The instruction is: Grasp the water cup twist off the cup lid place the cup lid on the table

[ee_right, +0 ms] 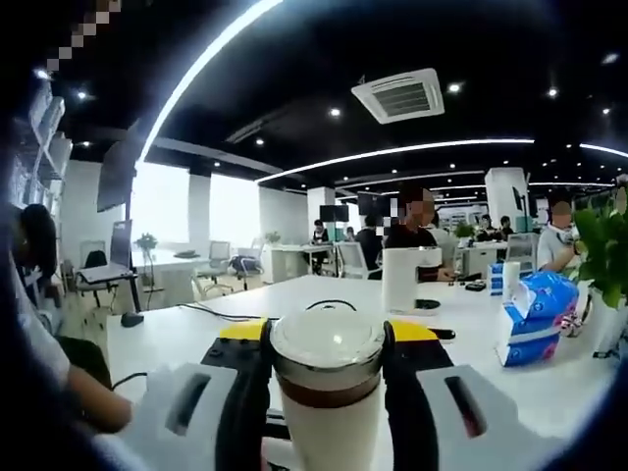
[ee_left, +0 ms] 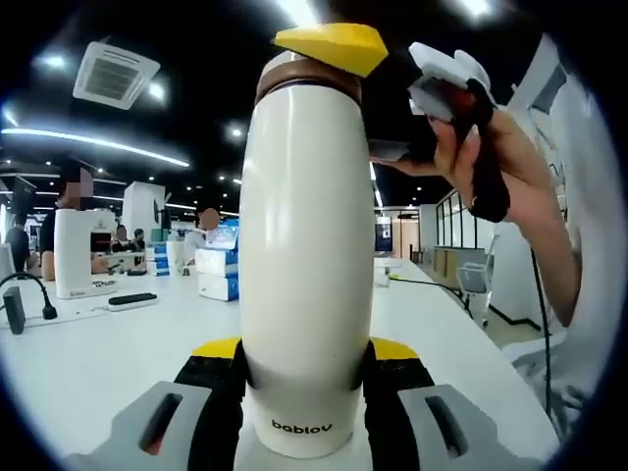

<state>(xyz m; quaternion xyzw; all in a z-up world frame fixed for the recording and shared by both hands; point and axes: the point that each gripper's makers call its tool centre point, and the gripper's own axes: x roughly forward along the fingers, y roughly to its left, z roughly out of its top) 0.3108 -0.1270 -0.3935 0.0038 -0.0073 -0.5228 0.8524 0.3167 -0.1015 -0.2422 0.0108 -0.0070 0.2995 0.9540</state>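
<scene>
White cup (ee_left: pixel 306 265) sits clamped in left gripper (ee_left: pixel 306 378) at centre; right gripper (ee_right: pixel 326 358) grips lid (ee_right: pixel 327 343), should twist squarely.

Open-plan office (long white desks (ee_right: pixel 294 294), seated workers (ee_right: pixel 417 231)).

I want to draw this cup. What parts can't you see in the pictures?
- Left gripper view: the cup bottom is cut off by the picture's edge; the left tongs cover its lower sides.
- Left gripper view: the lid top hides behind the right tongs.
- Right gripper view: the cup body below the right tongs is cut off.
</scene>
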